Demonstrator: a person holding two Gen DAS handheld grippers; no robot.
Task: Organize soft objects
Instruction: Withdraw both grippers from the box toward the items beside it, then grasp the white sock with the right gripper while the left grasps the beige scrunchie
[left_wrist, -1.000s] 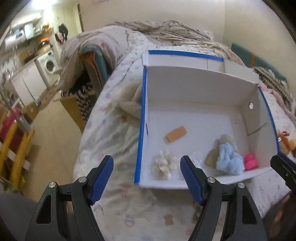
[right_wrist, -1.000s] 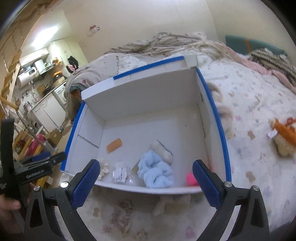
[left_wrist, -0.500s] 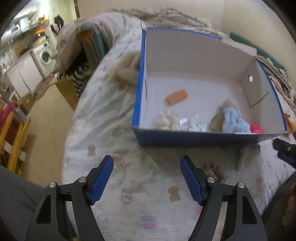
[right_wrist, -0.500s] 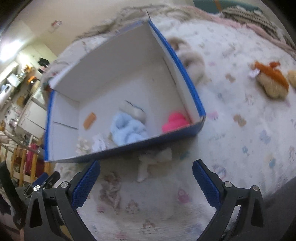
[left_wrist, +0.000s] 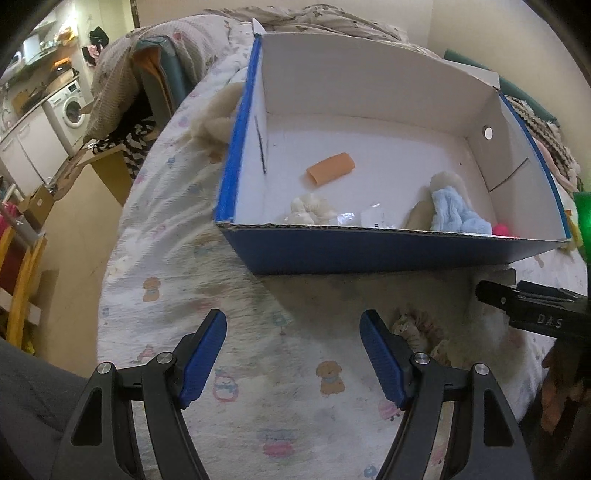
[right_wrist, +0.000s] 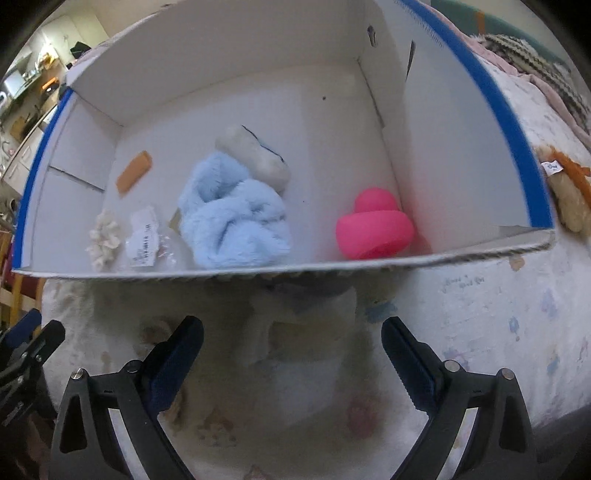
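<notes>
A blue cardboard box (left_wrist: 369, 251) (right_wrist: 517, 147) with a white inside sits on the bed. In it lie a light blue fluffy cloth (left_wrist: 454, 214) (right_wrist: 232, 221), a pink rubber duck (right_wrist: 373, 225), an orange roll (left_wrist: 330, 170) (right_wrist: 133, 172), a cream scrunchie (left_wrist: 310, 210) (right_wrist: 104, 238) and a grey plush piece (right_wrist: 255, 158). My left gripper (left_wrist: 293, 358) is open over the patterned sheet, with a cream frilly scrunchie (left_wrist: 417, 332) just right of its right finger. My right gripper (right_wrist: 291, 358) is open above a white fluffy soft piece (right_wrist: 295, 325) lying in front of the box.
A tan plush toy with orange trim (right_wrist: 565, 192) lies on the bed right of the box. Another cream plush (left_wrist: 218, 122) rests left of the box. The bed's edge drops to the floor at left, where a yellow frame (left_wrist: 22, 280) and a washing machine (left_wrist: 70, 110) stand.
Both grippers have sunk and tilted further down toward the sheet in front of the box. The right one is now much closer to the box's near wall and the white soft piece.
</notes>
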